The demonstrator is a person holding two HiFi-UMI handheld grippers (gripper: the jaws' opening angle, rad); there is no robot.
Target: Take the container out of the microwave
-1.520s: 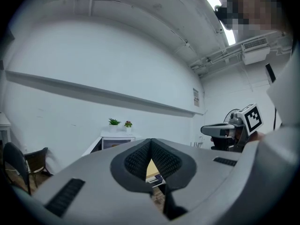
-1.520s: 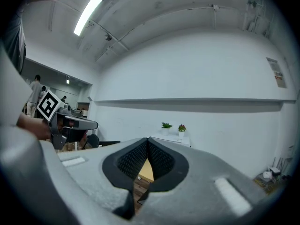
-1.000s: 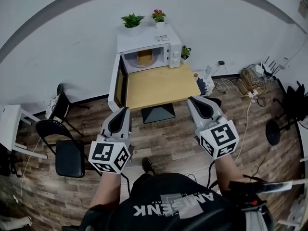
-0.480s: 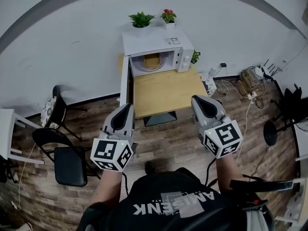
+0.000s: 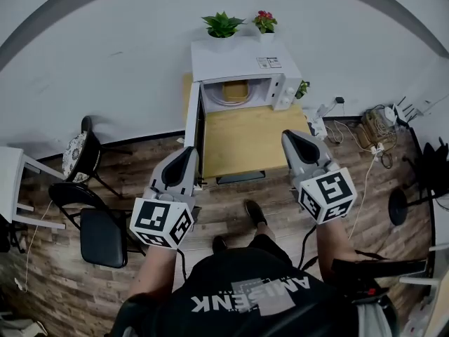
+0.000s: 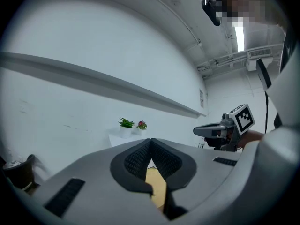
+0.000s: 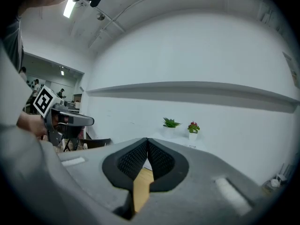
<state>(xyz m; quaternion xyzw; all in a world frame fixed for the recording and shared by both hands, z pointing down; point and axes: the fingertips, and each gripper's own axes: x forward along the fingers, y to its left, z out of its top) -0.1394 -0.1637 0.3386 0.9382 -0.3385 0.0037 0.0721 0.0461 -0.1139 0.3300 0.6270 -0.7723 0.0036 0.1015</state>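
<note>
Ahead on the tabletop (image 5: 242,146), microwave (image 5: 242,58) door (image 5: 194,128) open, container (image 5: 236,91) inside, untouched. My left tongs (image 5: 186,153) and right tongs (image 5: 290,137) are clenched empty, well short of it.

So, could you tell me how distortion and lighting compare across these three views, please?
Head view: heavy fisheye bends the floorboards and wall, yet the microwave is sharp. Left gripper view: black circular vignette, ceiling light glares upper right, the shut left claw looms soft. Right gripper view: same vignette, evenly lit wall, another ceiling light glares upper left.
</note>
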